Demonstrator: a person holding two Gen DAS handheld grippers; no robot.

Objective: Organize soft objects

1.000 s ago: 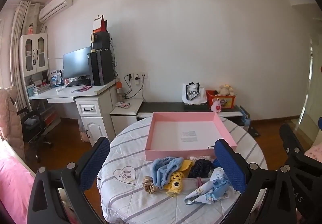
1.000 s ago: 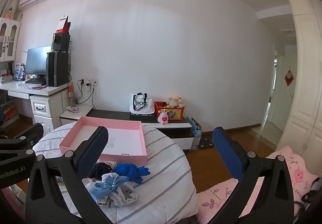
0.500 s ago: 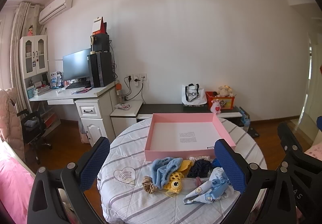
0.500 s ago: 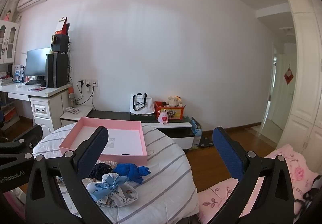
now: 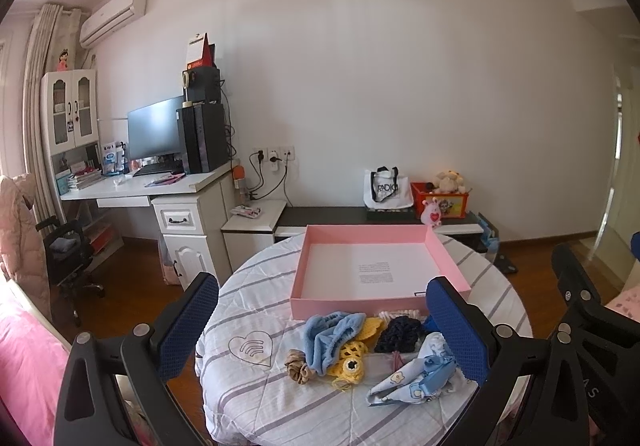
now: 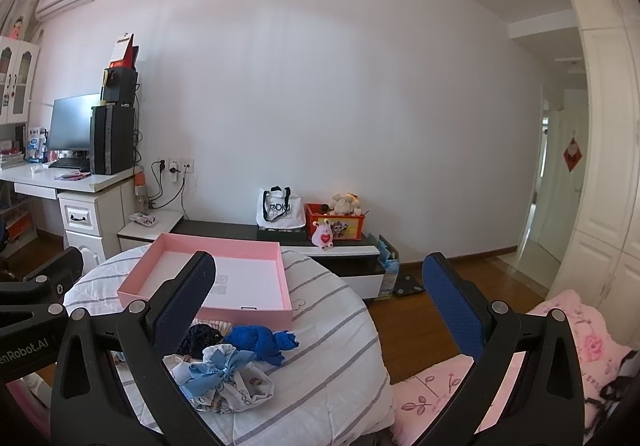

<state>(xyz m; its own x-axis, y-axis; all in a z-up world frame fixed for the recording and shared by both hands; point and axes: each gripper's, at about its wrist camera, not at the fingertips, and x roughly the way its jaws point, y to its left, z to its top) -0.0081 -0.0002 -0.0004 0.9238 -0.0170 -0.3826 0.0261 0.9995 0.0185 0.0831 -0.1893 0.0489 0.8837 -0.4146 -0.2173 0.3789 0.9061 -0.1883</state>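
Observation:
An empty pink tray (image 5: 376,300) (image 6: 248,313) lies on a round table with a striped cloth (image 5: 248,310). In front of it sits a row of soft items: a light blue cloth (image 5: 326,334), a yellow crochet piece (image 5: 352,364), a brown scrunchie (image 5: 298,370), a dark navy knit piece (image 5: 400,334) and a white printed pouch with a blue bow (image 5: 416,382) (image 6: 224,378). A bright blue knit piece (image 6: 260,342) lies beside the pouch. My left gripper (image 5: 320,320) is open above the items. My right gripper (image 6: 320,306) is open over the table's right edge. Both hold nothing.
A white desk (image 5: 160,189) with a monitor and computer tower stands at the left wall, an office chair (image 5: 66,262) beside it. A low dark bench (image 5: 360,215) behind the table carries a tote bag and an orange toy box. Pink bedding (image 6: 560,358) lies at the right.
Both views have shifted slightly, as the grippers tilted up a little. The soft items and the tray have not moved. Both grippers stay open.

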